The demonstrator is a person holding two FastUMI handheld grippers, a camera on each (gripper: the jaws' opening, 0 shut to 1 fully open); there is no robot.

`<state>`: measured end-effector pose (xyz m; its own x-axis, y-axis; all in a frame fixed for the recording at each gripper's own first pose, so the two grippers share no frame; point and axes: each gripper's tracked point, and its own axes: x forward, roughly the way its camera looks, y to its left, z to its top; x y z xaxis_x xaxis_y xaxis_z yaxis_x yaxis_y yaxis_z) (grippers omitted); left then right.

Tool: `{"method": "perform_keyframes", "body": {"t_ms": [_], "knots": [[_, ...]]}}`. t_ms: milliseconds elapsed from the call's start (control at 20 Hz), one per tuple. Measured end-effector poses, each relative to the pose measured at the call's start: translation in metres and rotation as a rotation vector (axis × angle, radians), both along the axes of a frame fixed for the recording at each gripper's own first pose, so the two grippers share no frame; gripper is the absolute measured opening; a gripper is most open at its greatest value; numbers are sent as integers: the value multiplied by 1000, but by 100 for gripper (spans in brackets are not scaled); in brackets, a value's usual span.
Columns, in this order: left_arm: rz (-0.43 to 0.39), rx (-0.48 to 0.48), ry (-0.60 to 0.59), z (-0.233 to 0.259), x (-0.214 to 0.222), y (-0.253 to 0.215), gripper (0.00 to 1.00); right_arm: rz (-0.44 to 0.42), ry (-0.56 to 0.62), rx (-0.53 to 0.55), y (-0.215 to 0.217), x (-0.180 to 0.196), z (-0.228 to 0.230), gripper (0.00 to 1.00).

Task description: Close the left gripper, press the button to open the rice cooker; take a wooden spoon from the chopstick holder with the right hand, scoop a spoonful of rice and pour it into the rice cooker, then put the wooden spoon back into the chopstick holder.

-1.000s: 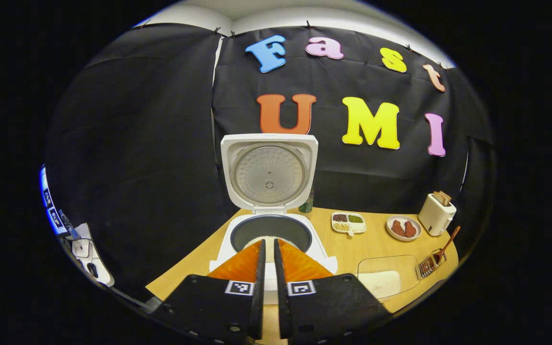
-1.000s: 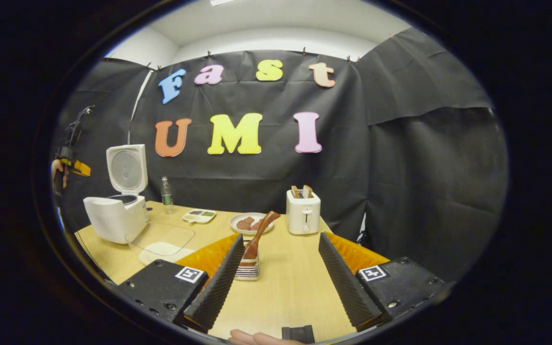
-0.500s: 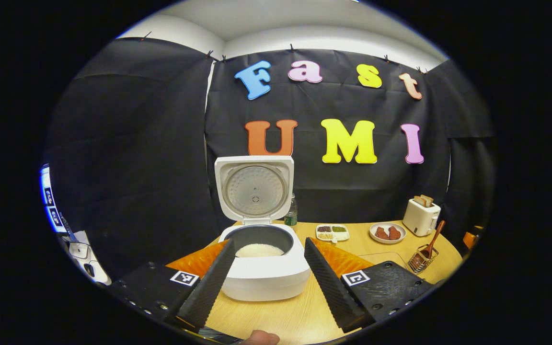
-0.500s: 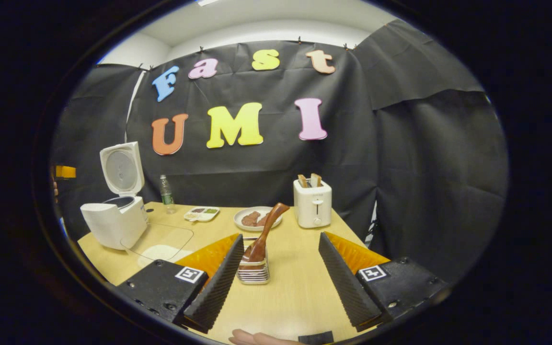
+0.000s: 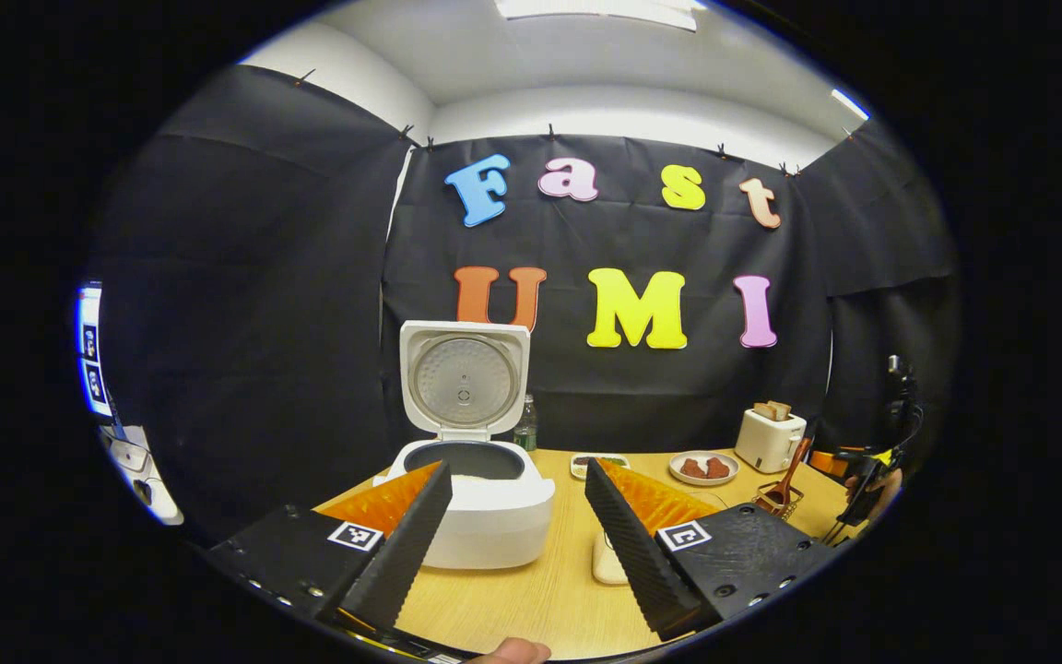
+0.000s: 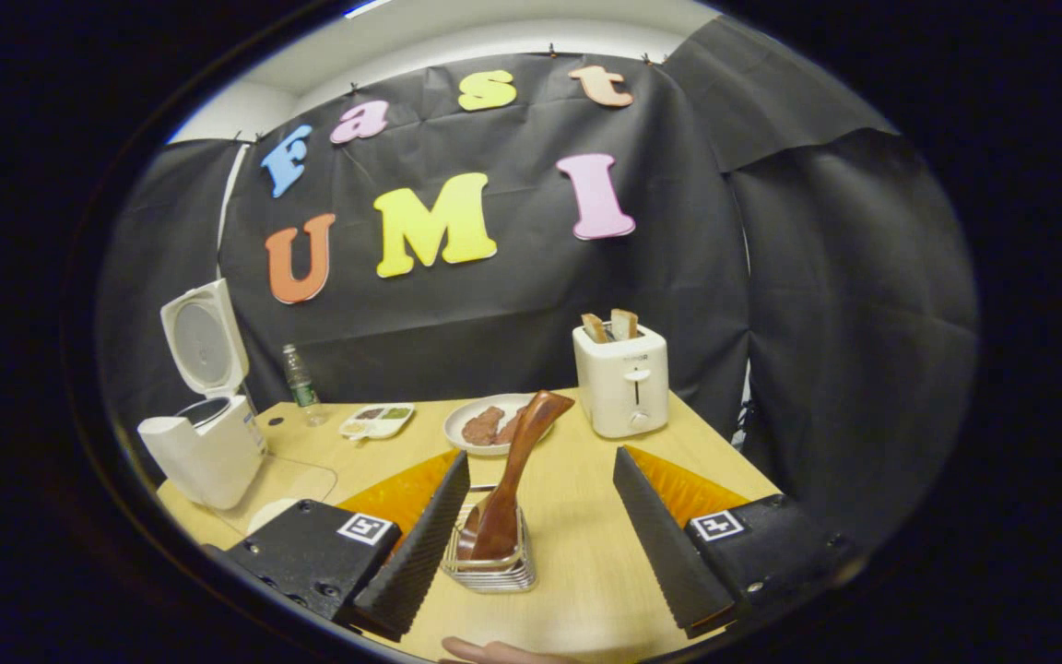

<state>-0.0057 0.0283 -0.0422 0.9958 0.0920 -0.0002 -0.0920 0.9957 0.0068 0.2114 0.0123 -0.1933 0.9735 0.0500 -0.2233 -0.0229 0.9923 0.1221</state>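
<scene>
The white rice cooker (image 5: pixel 485 521) stands with its lid (image 5: pixel 464 378) up and white rice showing in the pot. My left gripper (image 5: pixel 517 466) is open, held back from the cooker's front. In the right gripper view, the brown wooden spoon (image 6: pixel 517 456) leans in the wire chopstick holder (image 6: pixel 492 567). My right gripper (image 6: pixel 540 455) is open around the spoon, which is close to the left finger, with no pad pressing on it. The left gripper view shows the spoon (image 5: pixel 794 461) in its holder at far right, with the right gripper (image 5: pixel 863 484) and a hand beside it.
On the wooden table (image 6: pixel 586 563) are a clear container of rice (image 6: pixel 287 480) by the cooker (image 6: pixel 199 452), a bottle (image 6: pixel 296 369), a divided tray (image 6: pixel 377 421), a plate of meat (image 6: pixel 480 429) and a toaster (image 6: pixel 623 378) holding bread. Black cloth walls enclose the table.
My left gripper has gone from shut to open and drawn back from the cooker. My right gripper has moved closer to the chopstick holder, and the spoon looms larger between its fingers.
</scene>
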Motion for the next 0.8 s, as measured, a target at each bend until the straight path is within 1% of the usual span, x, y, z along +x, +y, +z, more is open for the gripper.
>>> {"method": "perform_keyframes", "body": {"t_ms": [50,100,150,200,250,400,450,500,550,600,700,750,800], "knots": [[-12,-6,-12,1,-5,-5,93,5,9,14,2,10,-3,100],[-24,-9,-27,2,-11,-11,93,8,14,38,7,19,-5,100],[-27,-9,-43,5,-15,-12,93,10,23,51,10,28,-9,93],[-23,-7,-59,8,-18,-12,93,16,32,57,14,36,-15,92],[-27,-3,-70,9,-22,-14,93,25,32,54,19,44,-17,100],[-42,-4,-79,8,-28,-20,93,21,40,41,26,65,-25,100],[-43,-8,-79,6,-30,-18,93,14,56,47,25,71,-30,92],[-45,-9,-80,5,-32,-17,93,36,34,59,29,79,-29,100],[-44,-10,-81,4,-33,-17,93,92,42,97,39,80,-31,90],[-38,-8,-81,3,-32,-14,93,120,66,145,45,78,-35,95],[-27,-2,-70,-5,-36,-8,93,89,104,214,36,82,-40,94],[-23,-3,-62,-9,-37,-6,93,68,106,233,30,85,-40,85],[-26,-6,-53,-13,-38,-6,93,54,112,236,26,86,-42,94]]}}
